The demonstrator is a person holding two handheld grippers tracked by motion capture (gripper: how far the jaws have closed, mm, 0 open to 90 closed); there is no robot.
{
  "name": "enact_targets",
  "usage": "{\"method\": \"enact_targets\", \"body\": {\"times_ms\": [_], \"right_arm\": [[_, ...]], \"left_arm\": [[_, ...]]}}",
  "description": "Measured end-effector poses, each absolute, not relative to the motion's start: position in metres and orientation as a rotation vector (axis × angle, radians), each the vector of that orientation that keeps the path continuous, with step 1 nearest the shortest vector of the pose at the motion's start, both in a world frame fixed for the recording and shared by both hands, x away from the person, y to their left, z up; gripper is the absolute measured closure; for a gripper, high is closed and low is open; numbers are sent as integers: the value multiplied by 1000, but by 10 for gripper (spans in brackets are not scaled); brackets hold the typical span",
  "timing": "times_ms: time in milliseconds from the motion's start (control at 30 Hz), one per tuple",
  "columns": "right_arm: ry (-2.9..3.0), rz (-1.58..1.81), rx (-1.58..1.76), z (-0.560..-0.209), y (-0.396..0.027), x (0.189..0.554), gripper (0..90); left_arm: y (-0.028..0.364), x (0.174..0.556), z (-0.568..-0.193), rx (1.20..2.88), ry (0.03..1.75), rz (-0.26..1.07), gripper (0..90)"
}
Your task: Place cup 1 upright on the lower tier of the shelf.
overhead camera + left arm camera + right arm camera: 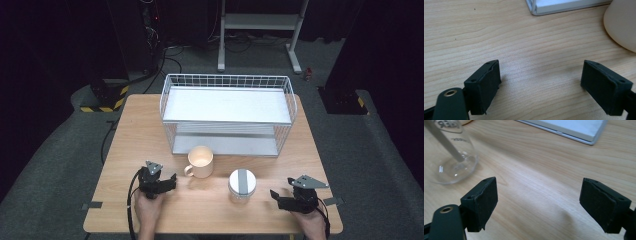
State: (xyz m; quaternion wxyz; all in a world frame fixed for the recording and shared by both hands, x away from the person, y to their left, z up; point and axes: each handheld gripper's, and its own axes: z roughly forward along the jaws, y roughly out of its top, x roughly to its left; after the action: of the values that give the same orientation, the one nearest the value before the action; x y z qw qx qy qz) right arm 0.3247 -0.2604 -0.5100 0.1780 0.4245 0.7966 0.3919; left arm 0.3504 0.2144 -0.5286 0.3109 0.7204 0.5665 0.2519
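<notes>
Pale wood grain runs across the table (150, 130), a smooth rectangular top with rounded corners. One white wire basket (227, 112) stands at its far middle, a boxy grid of thin rods around flat white shelves. Just in front of it sits one cream mug (201, 161), round, glossy and upright, its handle turned toward the near left. Near the mug's right stands one clear glass jar (242, 185), cylindrical, with a white lid crossed by a grey strip; in the right gripper view its transparent wall shines and carries grey lettering. Two black grippers rest low over the near edge. The left gripper (541, 75) lies near the mug's left, its two matte rubbery pads spread wide apart with bare wood between them. The right gripper (539, 192) lies to the right of the jar, apart from it, its blocky jaws likewise released and grasping nothing.
</notes>
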Motion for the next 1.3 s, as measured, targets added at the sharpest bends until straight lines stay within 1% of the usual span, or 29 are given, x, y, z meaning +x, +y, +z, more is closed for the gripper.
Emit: {"method": "enact_targets", "body": {"times_ms": [767,1300], "right_arm": [[2329,1233,1009,-509,-230,299,123],[2384,1268,935,-507,-205,301,105]], "left_arm": [[214,350,-529,1908,1483,656,157],[214,350,-529,1914,1478,655,155]]}}
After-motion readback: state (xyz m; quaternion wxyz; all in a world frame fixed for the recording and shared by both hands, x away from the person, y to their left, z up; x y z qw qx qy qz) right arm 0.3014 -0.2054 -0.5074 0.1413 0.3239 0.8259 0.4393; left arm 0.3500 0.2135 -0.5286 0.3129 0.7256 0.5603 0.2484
